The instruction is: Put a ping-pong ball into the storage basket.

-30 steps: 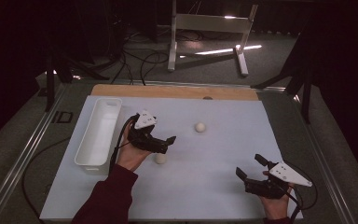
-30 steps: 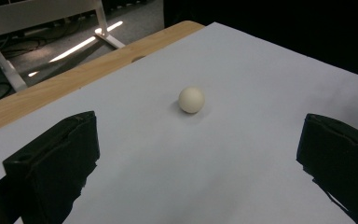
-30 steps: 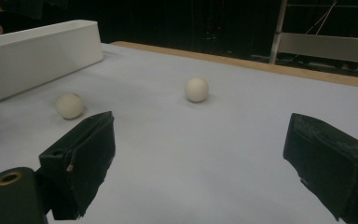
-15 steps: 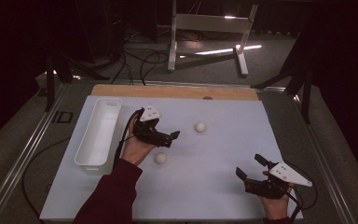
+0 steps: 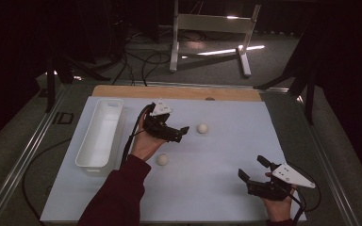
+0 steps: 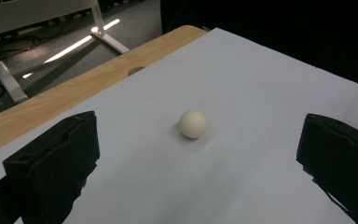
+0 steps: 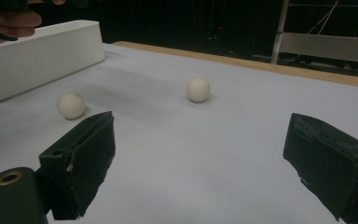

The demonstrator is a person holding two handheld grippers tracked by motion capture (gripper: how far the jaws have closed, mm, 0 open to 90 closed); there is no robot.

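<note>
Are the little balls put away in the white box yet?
Not yet. The white bin looks empty, and both balls lie on the white sheet. The left hand-held gripper, open, points at the far ball. The near ball lies untouched. The right hand-held gripper waits open, holding nothing.

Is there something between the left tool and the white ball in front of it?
Nothing visible. The left tool is open, and the far white ball lies on bare white sheet ahead of its jaws, apart from them.
</note>
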